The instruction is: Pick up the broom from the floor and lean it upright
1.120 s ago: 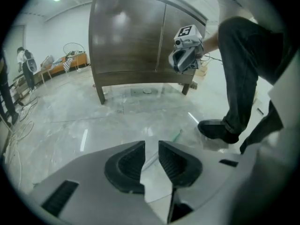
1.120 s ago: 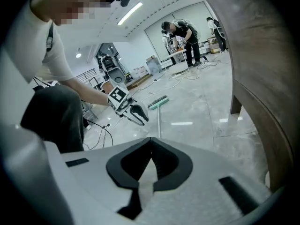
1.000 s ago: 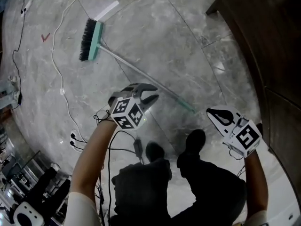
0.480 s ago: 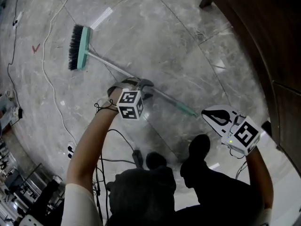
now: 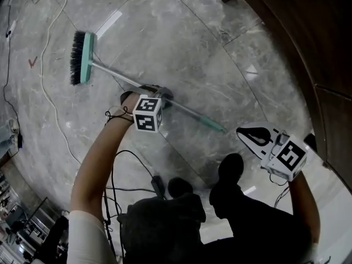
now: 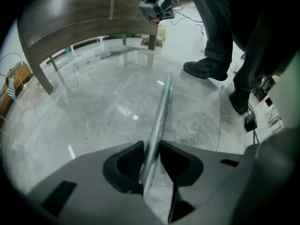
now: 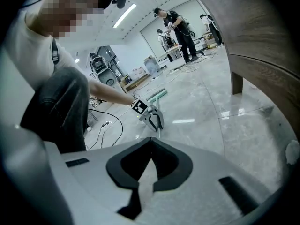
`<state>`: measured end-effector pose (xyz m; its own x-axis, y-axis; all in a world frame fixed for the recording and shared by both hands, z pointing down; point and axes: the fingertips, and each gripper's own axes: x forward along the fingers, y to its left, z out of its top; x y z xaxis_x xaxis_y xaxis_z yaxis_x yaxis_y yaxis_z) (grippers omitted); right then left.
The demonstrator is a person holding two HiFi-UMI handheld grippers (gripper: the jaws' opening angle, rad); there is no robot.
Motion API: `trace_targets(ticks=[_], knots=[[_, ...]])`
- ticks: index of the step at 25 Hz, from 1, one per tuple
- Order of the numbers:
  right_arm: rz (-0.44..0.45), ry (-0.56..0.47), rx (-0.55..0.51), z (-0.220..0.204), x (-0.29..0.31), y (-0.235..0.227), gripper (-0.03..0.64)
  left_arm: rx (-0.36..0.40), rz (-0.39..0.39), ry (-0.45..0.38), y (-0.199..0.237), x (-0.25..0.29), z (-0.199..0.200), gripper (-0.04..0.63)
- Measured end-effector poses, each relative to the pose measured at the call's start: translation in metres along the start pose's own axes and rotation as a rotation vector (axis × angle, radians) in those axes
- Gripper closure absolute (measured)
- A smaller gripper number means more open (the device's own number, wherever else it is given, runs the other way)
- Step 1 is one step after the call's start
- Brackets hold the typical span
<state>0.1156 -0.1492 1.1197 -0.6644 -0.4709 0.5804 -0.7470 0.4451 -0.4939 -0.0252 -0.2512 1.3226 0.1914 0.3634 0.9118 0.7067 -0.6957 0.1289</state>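
The broom [image 5: 110, 74] is lying on the floor [image 5: 181, 37] from upper left towards centre. It is looking light and stiff with a slick shaft, so mid-shaft is seeming the balanced hold. The left gripper [image 5: 155, 94], hovering above a second ago, is now sitting on that shaft, its jaws just closing and pinching it, while the right gripper [image 5: 245, 133] is staying at lower right, jaws together and empty.

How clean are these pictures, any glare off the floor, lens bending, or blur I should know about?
Head view: sharp, with bright reflections on the polished floor around the broom. Left gripper view: heavy fisheye, dark corners, the table edge bowed. Right gripper view: same bending, a ceiling light mirrored in the floor.
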Motion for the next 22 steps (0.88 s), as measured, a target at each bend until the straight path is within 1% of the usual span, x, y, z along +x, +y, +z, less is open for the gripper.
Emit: trace_targets(ticks=[4,8,13,19,22], knots=[[-0.018,-0.017,0.003,0.011,-0.008,-0.002,0.615,-0.026,-0.011,-0.007,0.001,-0.005,0.010,0.492],[-0.021,-0.068,-0.044,0.036,-0.024,0.005,0.615,-0.049,0.017,-0.021,0.008,-0.025,0.024,0.497],[-0.044,-0.108,-0.093,0.075,-0.054,0.017,0.615,-0.109,0.079,-0.049,0.028,-0.068,0.036,0.503],[-0.091,-0.157,-0.158,0.125,-0.100,0.027,0.615,-0.213,0.176,-0.142,0.064,-0.146,0.064,0.510],[-0.119,-0.191,-0.203,0.148,-0.117,0.026,0.615,-0.239,0.229,-0.184,0.082,-0.183,0.077,0.516]])
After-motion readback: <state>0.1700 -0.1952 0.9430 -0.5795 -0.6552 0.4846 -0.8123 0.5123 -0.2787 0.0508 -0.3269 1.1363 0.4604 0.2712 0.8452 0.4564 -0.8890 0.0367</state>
